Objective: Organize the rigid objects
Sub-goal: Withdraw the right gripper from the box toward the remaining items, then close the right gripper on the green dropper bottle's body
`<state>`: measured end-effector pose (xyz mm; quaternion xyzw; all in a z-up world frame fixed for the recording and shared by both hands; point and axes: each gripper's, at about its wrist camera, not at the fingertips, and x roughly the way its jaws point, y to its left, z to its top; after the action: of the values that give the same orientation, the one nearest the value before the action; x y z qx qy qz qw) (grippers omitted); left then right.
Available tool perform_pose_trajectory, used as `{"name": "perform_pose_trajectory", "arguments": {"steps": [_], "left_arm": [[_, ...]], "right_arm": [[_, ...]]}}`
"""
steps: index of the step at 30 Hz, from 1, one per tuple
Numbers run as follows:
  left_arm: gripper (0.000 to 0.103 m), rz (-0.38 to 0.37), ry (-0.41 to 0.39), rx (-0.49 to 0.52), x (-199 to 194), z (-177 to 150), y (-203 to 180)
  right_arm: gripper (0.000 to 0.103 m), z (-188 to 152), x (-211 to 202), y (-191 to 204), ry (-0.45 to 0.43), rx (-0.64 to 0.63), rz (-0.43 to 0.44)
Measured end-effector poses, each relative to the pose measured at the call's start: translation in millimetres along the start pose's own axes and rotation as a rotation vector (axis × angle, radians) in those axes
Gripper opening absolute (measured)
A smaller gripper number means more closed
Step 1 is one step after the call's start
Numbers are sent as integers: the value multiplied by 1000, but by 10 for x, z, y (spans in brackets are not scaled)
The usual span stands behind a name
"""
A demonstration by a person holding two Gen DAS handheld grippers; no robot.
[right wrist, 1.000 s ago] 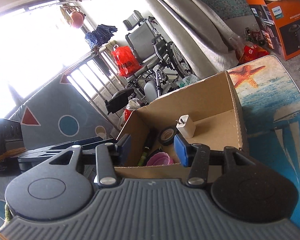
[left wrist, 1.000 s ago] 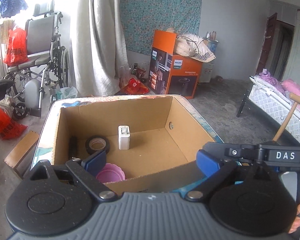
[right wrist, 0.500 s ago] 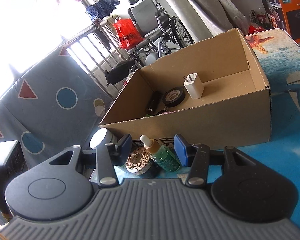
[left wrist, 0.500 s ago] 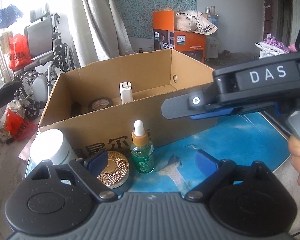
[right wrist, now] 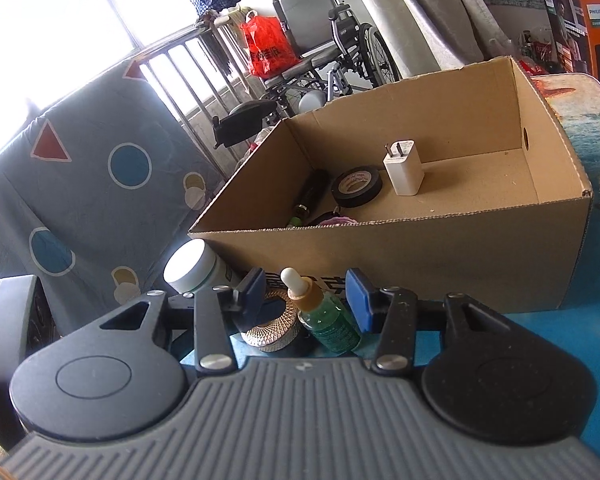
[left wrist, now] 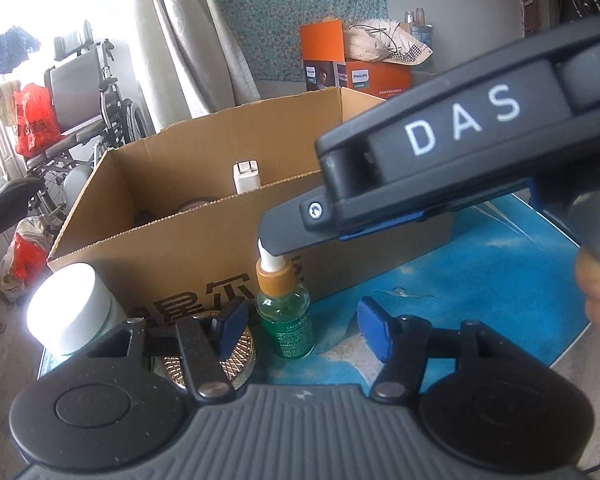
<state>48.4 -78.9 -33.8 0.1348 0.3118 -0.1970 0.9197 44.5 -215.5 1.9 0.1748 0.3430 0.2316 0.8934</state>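
Green dropper bottle (right wrist: 330, 318) framed by closing right tongs (right wrist: 306, 294), pads clear, left tongs (left wrist: 300, 330) closing, nothing gripped.

The cardboard box (right wrist: 420, 264) wall hides most of a pink item (right wrist: 339, 221) inside.

Twelve o'clock: cardboard box (right wrist: 400, 264) wall blocks.
Ten o'clock: white jar (right wrist: 192, 266), gold lid (right wrist: 274, 328) crowd.
Three o'clock: blue tabletop (left wrist: 480, 280) clear.
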Motion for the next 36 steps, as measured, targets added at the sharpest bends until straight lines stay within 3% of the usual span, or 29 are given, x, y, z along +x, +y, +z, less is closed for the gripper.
{"name": "perform_pose_trajectory", "arguments": {"steps": [4,12,27,36], "left_arm": [[52,-9,6,-16,53,-3,55],[52,-13,5,5,87,3,44],[52,-60,5,-1,66,68,-143],[52,-149,-12,1,89,62,-297]], "right_arm": [[36,53,140,31,18,-30,-6],[21,57,379,55,46,-62,-13],[18,-13,106,-120,25,-51,-43],[18,-108,-201,-310,10,-12,-88]]}}
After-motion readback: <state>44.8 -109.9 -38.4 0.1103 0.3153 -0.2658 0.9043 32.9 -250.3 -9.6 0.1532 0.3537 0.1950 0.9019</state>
